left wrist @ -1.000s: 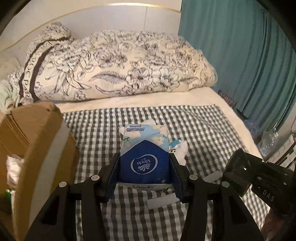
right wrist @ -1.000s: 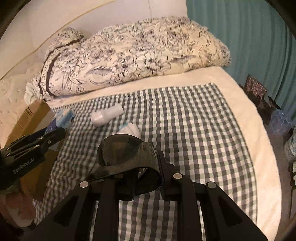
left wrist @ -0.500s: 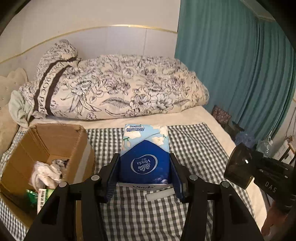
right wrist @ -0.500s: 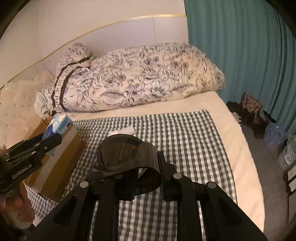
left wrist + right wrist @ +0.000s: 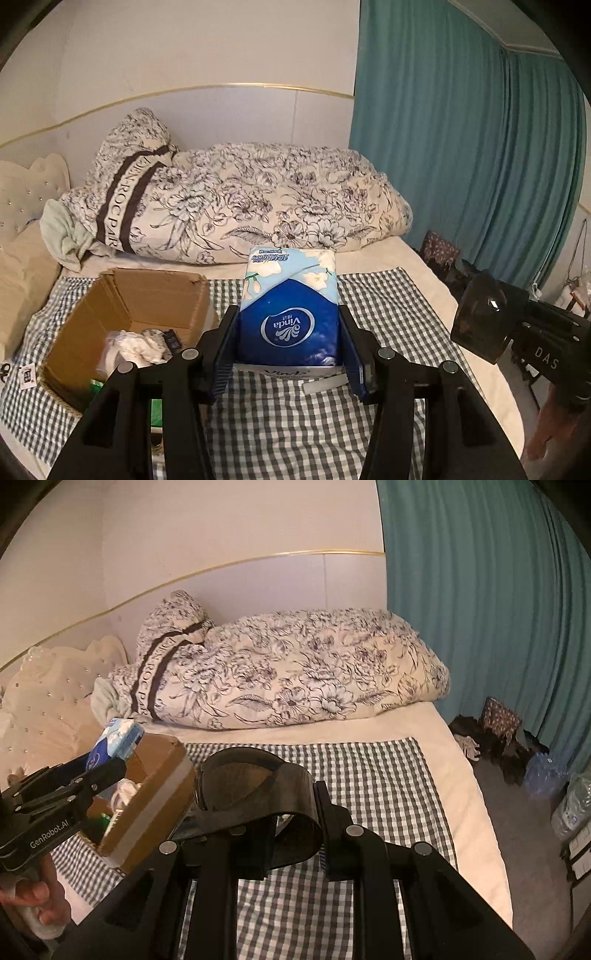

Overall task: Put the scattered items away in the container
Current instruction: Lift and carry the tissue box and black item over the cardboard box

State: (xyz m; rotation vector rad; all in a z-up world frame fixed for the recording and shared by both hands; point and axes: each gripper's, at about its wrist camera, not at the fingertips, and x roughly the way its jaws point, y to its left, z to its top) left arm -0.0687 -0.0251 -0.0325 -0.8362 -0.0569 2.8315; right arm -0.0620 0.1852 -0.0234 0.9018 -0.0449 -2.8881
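Progress: The cardboard box stood open on the checked cloth of the bed and already held several items, among them crumpled white material and something green at its near corner. No loose item could be made out on the cloth in either view. Two items were in hand and not yet boxed, so the task was judged near its end.

Left hand-held gripper: clenched on a blue Vinda tissue pack, carried above the cloth just right of the box, not yet over the opening.

Right hand-held gripper: clamped on a dark curved strap-like object, held off to the right of the box.

Orientation: The tissue pack's long axis ran forward along the fingers, away from the holder towards the floral duvet. Its printed logo read upside down from the left camera. The strap's loop arched upward, its open end facing left.
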